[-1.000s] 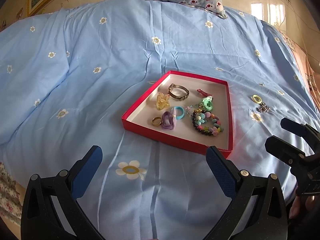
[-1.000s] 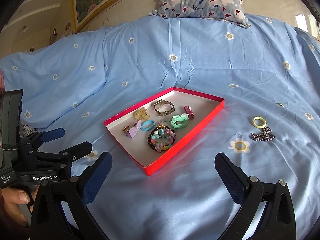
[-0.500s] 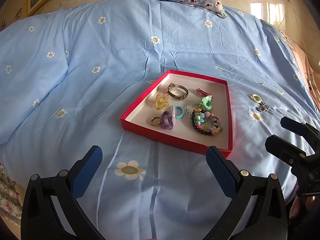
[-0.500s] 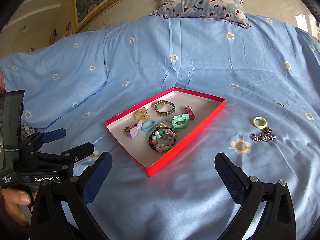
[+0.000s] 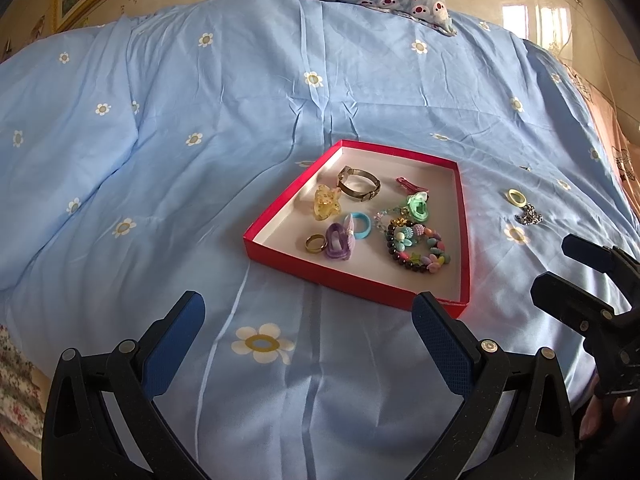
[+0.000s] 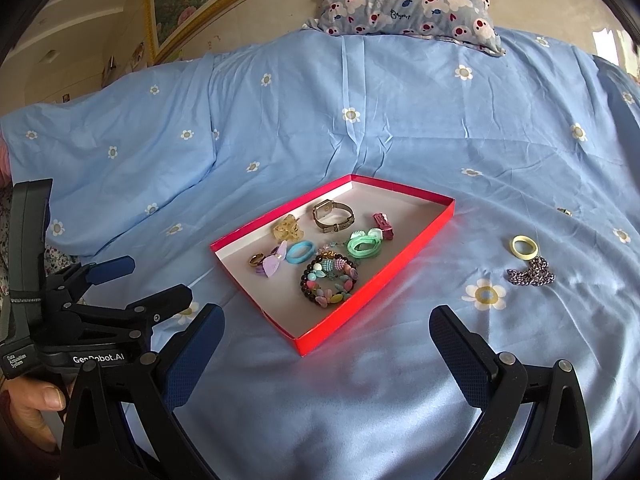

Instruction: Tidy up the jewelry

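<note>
A shallow red tray (image 5: 352, 276) (image 6: 372, 280) lies on the blue bedspread and holds several pieces: a metal watch (image 5: 358, 184), beaded bracelets (image 5: 416, 248), a blue ring (image 5: 362, 230), a gold ring (image 5: 315, 244) and hair clips. A yellow ring (image 6: 525, 247) (image 5: 516, 197) and a dark chain (image 6: 532, 276) (image 5: 529, 216) lie on the bedspread right of the tray. My left gripper (image 5: 308, 336) is open and empty, short of the tray's near edge. My right gripper (image 6: 326, 344) is open and empty, near the tray's near corner.
A patterned pillow (image 6: 408, 0) lies at the head of the bed. A framed picture (image 6: 192, 4) hangs on the wall at the back left. The bedspread (image 6: 360, 100) is wrinkled around the tray. Each gripper shows in the other's view, left (image 6: 120, 292) and right (image 5: 576, 276).
Both views have shifted very slightly; the tray sits a touch lower left in the left view. Both grippers stay open and empty.
</note>
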A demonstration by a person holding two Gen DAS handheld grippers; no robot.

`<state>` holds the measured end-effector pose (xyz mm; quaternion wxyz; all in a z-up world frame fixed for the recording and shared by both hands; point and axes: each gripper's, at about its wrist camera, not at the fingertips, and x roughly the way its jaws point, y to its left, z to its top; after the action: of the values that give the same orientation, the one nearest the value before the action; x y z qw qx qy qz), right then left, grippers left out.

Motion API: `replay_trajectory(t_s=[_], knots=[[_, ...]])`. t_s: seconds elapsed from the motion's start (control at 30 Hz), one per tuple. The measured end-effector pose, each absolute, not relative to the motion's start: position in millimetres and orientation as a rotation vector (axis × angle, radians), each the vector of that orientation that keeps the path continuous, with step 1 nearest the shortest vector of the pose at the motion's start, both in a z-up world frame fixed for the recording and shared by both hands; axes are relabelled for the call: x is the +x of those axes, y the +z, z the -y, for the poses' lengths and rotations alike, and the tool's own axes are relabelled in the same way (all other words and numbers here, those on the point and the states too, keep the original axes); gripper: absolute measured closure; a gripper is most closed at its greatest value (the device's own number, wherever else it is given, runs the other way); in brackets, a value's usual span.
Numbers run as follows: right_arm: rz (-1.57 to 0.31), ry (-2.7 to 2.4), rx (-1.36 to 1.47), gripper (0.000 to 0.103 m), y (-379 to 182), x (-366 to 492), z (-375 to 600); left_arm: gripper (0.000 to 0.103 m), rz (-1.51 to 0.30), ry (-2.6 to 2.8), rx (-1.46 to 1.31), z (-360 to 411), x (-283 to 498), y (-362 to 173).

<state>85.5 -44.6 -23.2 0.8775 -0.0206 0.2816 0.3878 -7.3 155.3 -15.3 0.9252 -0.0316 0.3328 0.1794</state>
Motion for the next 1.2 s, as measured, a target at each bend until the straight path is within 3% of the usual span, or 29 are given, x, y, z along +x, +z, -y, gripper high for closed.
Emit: replay_trajectory(t_s=[1.2], knots=[[-0.614,0.814,-0.031,0.000,-23.7,102.5,43.8,0.000,-0.699,0.358,-0.063,-160.7,4.5,-14.9]])
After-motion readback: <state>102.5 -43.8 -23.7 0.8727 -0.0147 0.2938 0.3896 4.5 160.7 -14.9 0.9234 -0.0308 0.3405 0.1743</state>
